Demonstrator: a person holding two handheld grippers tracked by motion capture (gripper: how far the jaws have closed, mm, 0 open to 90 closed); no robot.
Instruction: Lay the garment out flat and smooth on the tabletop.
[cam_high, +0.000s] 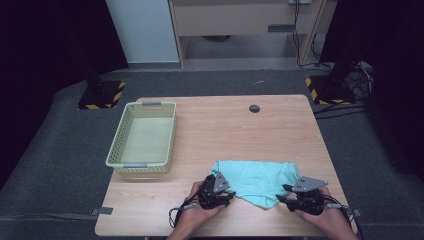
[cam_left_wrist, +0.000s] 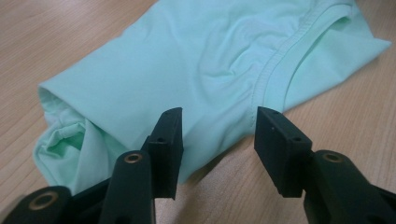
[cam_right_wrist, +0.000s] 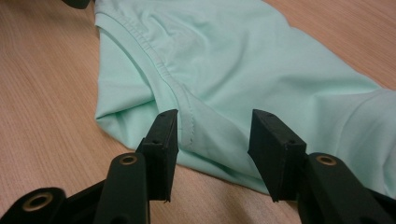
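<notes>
Close to the person, the left gripper (cam_high: 223, 196) and right gripper (cam_high: 289, 198) sit at the near edge of the soft mint-green folded shirt (cam_high: 257, 181), one each side. Both have jaws wide open, holding nothing. The shirt stretches sideways across the wooden table (cam_high: 230, 130). Farther back stands a pale green plastic basket (cam_high: 144, 137).

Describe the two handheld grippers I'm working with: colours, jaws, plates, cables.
Both the left gripper and the right gripper are black, each topped by a grey three-cornered plate. Each has two flat, blocky black jaws with small screw holes and brass-coloured pivot rings. A dark cable trails from each. Forearms look bare, no sleeves visible.
</notes>
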